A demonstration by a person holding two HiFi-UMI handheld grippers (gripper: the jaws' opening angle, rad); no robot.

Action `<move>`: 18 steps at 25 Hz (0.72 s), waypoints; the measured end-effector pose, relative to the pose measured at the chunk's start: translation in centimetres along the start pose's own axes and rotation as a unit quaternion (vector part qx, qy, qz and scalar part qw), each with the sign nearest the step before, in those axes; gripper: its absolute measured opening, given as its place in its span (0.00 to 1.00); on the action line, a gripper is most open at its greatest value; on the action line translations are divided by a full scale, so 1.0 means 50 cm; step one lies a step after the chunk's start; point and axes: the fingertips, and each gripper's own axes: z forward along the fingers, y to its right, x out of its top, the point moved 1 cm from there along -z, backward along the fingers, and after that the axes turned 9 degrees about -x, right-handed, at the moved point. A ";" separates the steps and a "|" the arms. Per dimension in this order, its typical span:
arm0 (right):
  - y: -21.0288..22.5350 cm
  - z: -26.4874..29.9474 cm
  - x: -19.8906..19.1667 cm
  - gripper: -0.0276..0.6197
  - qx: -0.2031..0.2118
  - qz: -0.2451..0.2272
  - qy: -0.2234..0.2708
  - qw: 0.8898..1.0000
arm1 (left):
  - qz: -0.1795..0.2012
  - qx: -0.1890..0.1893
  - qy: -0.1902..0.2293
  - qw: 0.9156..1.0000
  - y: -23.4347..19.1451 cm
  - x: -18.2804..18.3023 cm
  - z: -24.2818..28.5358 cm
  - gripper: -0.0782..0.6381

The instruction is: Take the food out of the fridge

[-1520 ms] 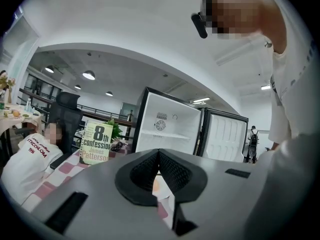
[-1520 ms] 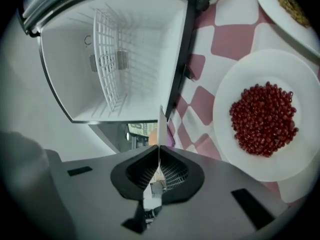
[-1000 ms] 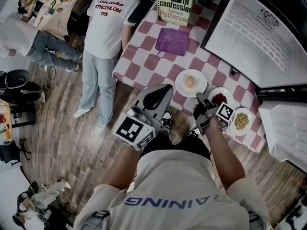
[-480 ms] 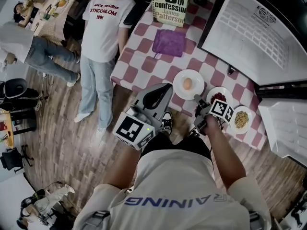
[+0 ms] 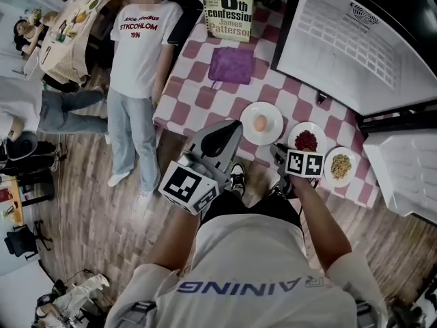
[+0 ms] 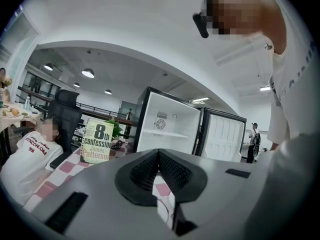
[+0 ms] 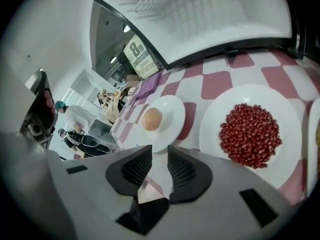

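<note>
Three white plates stand near the front edge of the checkered table: one with an egg, one with red beans, one with yellowish grains. My right gripper hovers at the table edge between the egg plate and the bean plate. Its jaws have just been opening and nothing is between them. My left gripper is held left of the egg plate, off the table's edge, shut and empty.
The open fridge stands at the table's right, its door swung toward me. A purple cloth and an upright book sit farther back. A person in a white T-shirt stands left of the table.
My right gripper has rolled so that its marker cube now faces up, and it has shifted slightly along the table edge. The left gripper has stayed put.
</note>
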 end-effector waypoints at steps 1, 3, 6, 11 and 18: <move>0.003 -0.014 0.005 0.21 -0.005 -0.012 0.009 1.000 | 0.000 -0.003 0.000 1.000 0.003 0.001 0.003 0.12; 0.008 -0.053 0.027 0.12 -0.010 -0.029 0.042 0.999 | 0.002 -0.010 0.000 1.000 0.010 0.007 0.012 0.12; 0.016 -0.124 0.075 0.09 -0.011 -0.043 0.112 0.993 | 0.010 -0.028 0.003 1.000 0.027 0.021 0.035 0.12; 0.036 -0.254 0.147 0.08 -0.020 -0.052 0.225 0.973 | 0.024 -0.067 0.007 0.997 0.070 0.038 0.088 0.12; 0.050 -0.457 0.213 0.08 -0.066 -0.068 0.360 0.928 | 0.042 -0.114 0.009 0.993 0.142 0.072 0.158 0.12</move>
